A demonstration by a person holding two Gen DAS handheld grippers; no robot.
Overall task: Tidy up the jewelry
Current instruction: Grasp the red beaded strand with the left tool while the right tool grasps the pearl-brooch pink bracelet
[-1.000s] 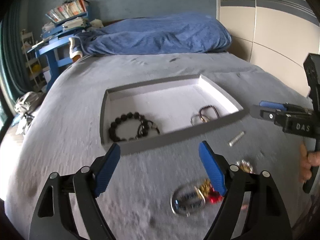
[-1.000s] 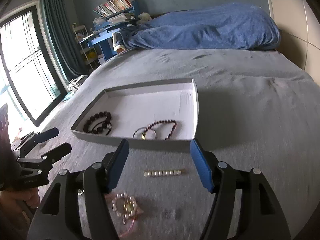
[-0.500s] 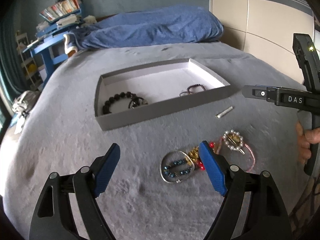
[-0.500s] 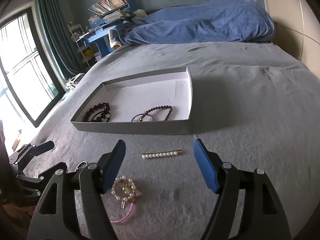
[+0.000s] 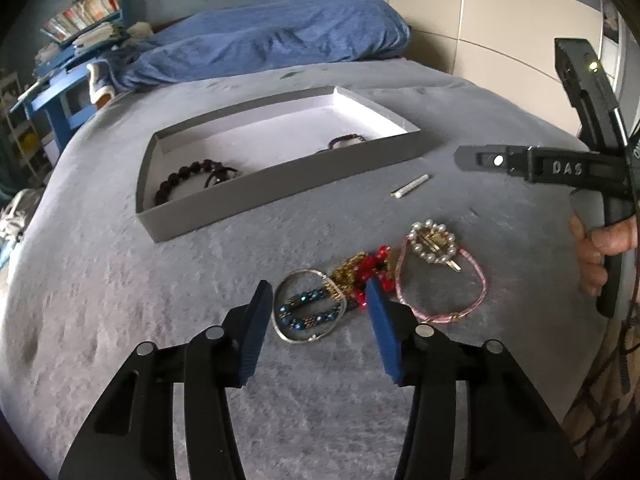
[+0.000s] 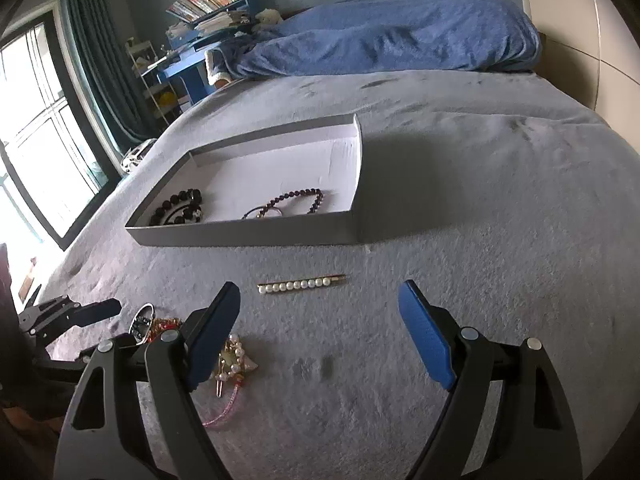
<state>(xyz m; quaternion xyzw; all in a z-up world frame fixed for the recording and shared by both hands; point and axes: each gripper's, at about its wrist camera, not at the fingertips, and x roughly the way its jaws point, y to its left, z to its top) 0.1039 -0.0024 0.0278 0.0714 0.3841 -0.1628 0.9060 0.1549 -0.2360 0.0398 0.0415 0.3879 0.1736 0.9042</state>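
A grey tray point(image 5: 280, 196) point(image 6: 248, 236) on the grey bed holds a black bead bracelet point(image 5: 188, 176) point(image 6: 180, 208) and a dark red bead bracelet point(image 5: 346, 141) point(image 6: 304, 198). In front of it lie a silver bangle with blue beads point(image 5: 308, 312), a red and gold piece point(image 5: 368, 268), a pearl ring clip point(image 5: 432, 240) point(image 6: 232, 356) on a pink cord bracelet point(image 5: 444, 312), and a pearl bar clip point(image 6: 302, 283) point(image 5: 412, 191). My left gripper point(image 5: 318, 292) is closing around the bangle, its pads not pressing. My right gripper point(image 6: 320, 292) is opening just short of the bar clip, nothing between its fingers.
A blue blanket point(image 5: 260, 48) point(image 6: 392, 36) is heaped at the far end of the bed. A blue desk with books point(image 6: 200, 52) and a window point(image 6: 36, 140) stand to the left. A hand point(image 5: 600, 248) holds the right gripper's handle at the right.
My left gripper came down toward the silver bangle and its jaws narrowed around it. My right gripper drew nearer the pearl bar clip and its jaws widened.
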